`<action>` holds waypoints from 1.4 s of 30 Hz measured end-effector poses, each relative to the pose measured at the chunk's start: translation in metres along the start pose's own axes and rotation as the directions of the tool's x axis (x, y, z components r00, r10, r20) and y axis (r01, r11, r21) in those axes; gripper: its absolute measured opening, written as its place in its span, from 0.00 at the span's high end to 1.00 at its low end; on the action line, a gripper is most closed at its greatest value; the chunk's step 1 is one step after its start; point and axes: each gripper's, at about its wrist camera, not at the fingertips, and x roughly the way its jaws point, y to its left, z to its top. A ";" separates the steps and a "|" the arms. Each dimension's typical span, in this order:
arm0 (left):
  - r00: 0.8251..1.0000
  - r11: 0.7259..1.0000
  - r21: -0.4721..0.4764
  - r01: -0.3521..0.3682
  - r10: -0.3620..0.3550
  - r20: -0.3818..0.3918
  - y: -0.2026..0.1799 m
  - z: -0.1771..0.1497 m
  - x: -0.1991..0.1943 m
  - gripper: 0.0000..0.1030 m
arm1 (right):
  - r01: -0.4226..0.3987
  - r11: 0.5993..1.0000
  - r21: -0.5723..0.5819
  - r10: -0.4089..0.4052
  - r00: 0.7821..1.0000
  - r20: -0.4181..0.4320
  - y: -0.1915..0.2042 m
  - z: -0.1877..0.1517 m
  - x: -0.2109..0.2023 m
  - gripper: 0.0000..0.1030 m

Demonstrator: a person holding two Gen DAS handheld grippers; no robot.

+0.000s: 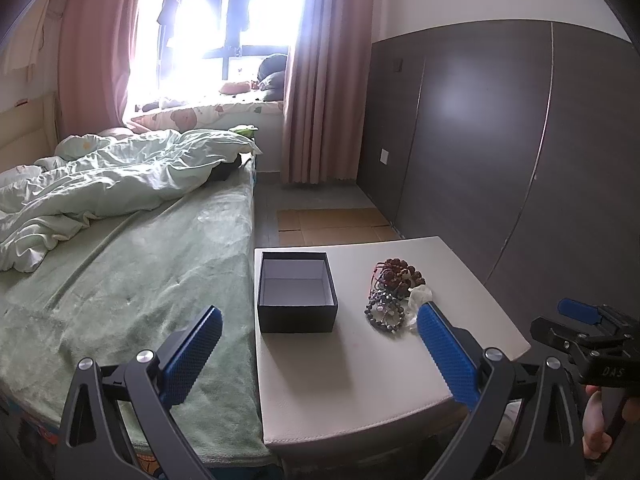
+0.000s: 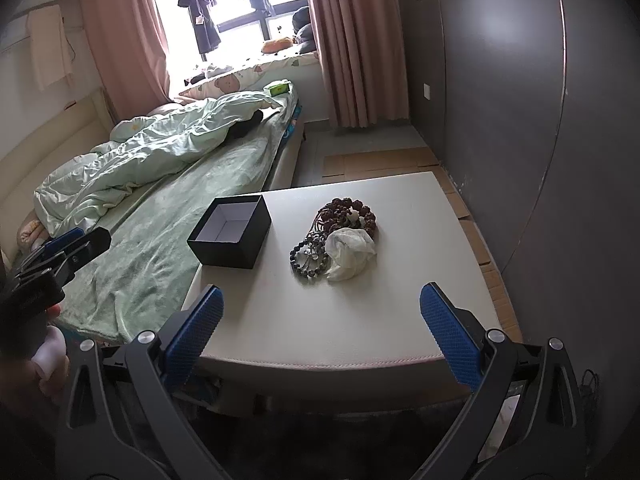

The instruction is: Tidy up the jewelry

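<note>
Both your left gripper (image 1: pixel 320 344) and right gripper (image 2: pixel 320 324) gape wide with nothing held, low in frame, while the beads (image 2: pixel 334 236) sit mid-table (image 2: pixel 360 312), right of the open box (image 2: pixel 232 236).

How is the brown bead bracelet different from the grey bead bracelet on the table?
The brown bead bracelet has bigger, reddish-brown beads; the grey bead bracelet has smaller, dark grey ones. The brown one lies at the far end of the pile, the grey one at the near end. Both lie on the white table, beside the open black box.
</note>
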 end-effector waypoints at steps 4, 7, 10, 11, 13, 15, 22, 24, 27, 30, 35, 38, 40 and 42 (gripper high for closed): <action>1.000 1.000 0.000 -0.001 0.001 -0.001 0.000 -0.001 0.001 0.08 | -0.001 1.000 -0.003 0.001 1.000 0.003 0.000 -0.001 0.000 0.05; 1.000 1.000 0.001 0.001 -0.001 0.000 0.000 -0.001 0.001 0.08 | 0.002 1.000 -0.003 -0.002 1.000 0.003 0.000 -0.001 -0.001 0.05; 1.000 1.000 0.002 0.001 -0.001 0.002 -0.001 -0.001 0.001 0.08 | 0.012 1.000 -0.006 -0.012 1.000 0.006 -0.001 -0.001 -0.002 0.05; 1.000 1.000 0.002 0.001 -0.001 0.003 -0.001 -0.001 0.000 0.08 | 0.013 1.000 -0.005 -0.013 1.000 0.007 -0.001 0.000 -0.001 0.05; 1.000 1.000 0.001 0.000 0.000 0.001 -0.001 -0.001 0.000 0.08 | 0.015 1.000 -0.002 -0.015 1.000 0.011 -0.001 -0.001 -0.002 0.05; 1.000 1.000 -0.002 0.002 -0.002 0.000 -0.001 -0.001 0.000 0.08 | 0.022 1.000 -0.006 -0.022 1.000 0.015 0.000 -0.001 -0.003 0.05; 1.000 1.000 -0.006 0.005 -0.005 0.000 0.000 0.000 0.001 0.08 | 0.029 0.999 -0.029 -0.028 0.999 0.034 0.004 -0.001 -0.008 0.05; 1.000 1.000 -0.008 0.009 -0.009 0.000 0.000 0.000 0.002 0.08 | 0.029 0.999 -0.029 -0.028 0.999 0.037 0.005 -0.001 -0.010 0.05; 1.000 1.000 -0.006 0.015 -0.015 -0.001 0.000 -0.001 0.002 0.08 | 0.027 0.999 -0.025 -0.026 0.999 0.037 0.005 0.000 -0.010 0.05; 1.000 1.000 -0.003 0.017 -0.017 -0.001 -0.001 -0.001 0.001 0.08 | 0.025 0.999 -0.026 -0.024 0.999 0.037 0.005 0.000 -0.009 0.05; 1.000 1.000 -0.006 0.022 -0.022 0.002 0.001 0.000 0.001 0.08 | 0.025 0.999 -0.029 -0.024 0.999 0.041 0.006 0.000 -0.009 0.05; 1.000 1.000 -0.013 0.026 -0.026 0.004 0.002 0.000 0.001 0.08 | 0.019 1.000 -0.023 -0.018 0.999 0.041 0.006 0.000 -0.009 0.05; 1.000 0.999 -0.020 0.031 -0.030 0.007 0.003 0.001 0.000 0.08 | 0.016 1.000 -0.018 -0.015 0.999 0.044 0.006 0.000 -0.009 0.05; 0.999 0.999 -0.025 0.034 -0.034 0.008 0.004 0.001 0.000 0.08 | 0.020 1.000 -0.018 -0.019 0.999 0.047 0.006 0.001 -0.010 0.05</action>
